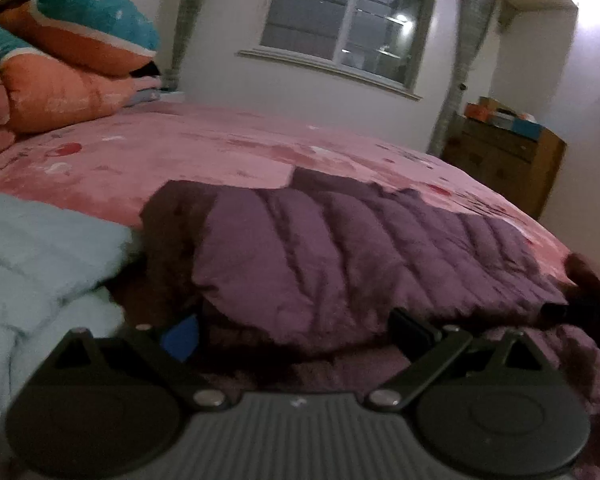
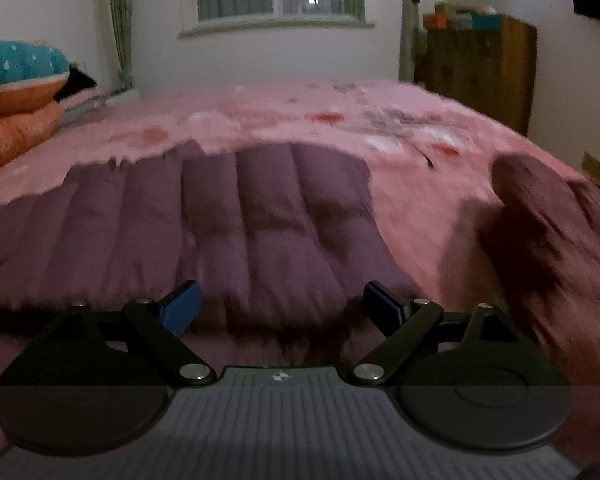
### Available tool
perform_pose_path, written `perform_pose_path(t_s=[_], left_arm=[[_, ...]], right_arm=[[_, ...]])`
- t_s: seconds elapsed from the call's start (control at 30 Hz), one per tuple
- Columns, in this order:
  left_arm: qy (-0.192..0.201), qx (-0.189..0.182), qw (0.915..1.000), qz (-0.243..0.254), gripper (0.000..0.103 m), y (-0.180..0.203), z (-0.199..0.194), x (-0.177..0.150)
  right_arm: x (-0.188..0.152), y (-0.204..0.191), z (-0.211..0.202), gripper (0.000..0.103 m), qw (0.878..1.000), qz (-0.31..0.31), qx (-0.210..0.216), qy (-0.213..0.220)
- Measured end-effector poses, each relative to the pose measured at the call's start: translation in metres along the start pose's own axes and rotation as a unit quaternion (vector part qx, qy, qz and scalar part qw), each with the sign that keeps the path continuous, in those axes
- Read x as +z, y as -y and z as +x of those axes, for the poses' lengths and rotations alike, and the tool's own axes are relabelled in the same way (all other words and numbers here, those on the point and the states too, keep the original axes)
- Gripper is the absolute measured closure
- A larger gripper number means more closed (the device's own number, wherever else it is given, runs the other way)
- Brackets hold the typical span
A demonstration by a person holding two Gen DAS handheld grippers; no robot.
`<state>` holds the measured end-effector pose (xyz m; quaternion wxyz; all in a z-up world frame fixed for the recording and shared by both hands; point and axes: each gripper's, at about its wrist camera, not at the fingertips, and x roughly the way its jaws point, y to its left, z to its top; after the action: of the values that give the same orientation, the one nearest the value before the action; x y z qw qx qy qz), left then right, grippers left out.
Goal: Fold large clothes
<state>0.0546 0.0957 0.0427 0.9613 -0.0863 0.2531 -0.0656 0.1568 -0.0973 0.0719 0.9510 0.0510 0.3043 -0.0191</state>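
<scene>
In the left wrist view, your left tool [image 1: 296, 326] is wide, empty, with the coat [image 1: 364, 252] just ahead near the bed's [image 1: 148, 156] front edge. In the right wrist view, your right tool [image 2: 282, 306] is also wide; the coat [image 2: 204, 216] runs away from it, the sleeve [image 2: 540, 216] to its right.

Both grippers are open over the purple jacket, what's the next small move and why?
Probably close the right hand-held gripper on the jacket edge beneath it: its jaws stand open over the fabric, and the sleeve still lies spread aside, unfolded.
</scene>
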Motion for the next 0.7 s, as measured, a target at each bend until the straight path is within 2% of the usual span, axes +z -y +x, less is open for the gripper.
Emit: perform_pose_path(t_s=[0.13, 0.4, 0.57, 0.7], left_arm=[[-0.014, -0.015, 0.9992, 0.033, 0.005, 0.025, -0.020, -0.011], [-0.058, -0.046, 0.9955, 0.060, 0.005, 0.057, -0.056, -0.040], [-0.082, -0.057, 0.9910, 0.089, 0.005, 0.080, -0.078, -0.060], [-0.095, -0.060, 0.9882, 0.104, 0.005, 0.091, -0.090, -0.074]], right_arm=[[-0.024, 0.004, -0.031, 0.000, 0.999, 0.005, 0.004, -0.034], [-0.060, -0.006, -0.075, 0.000, 0.996, -0.033, 0.024, -0.083], [-0.081, -0.005, -0.099, 0.000, 0.994, -0.056, 0.026, -0.092], [-0.094, -0.005, -0.124, 0.000, 0.994, -0.037, 0.037, -0.099]])
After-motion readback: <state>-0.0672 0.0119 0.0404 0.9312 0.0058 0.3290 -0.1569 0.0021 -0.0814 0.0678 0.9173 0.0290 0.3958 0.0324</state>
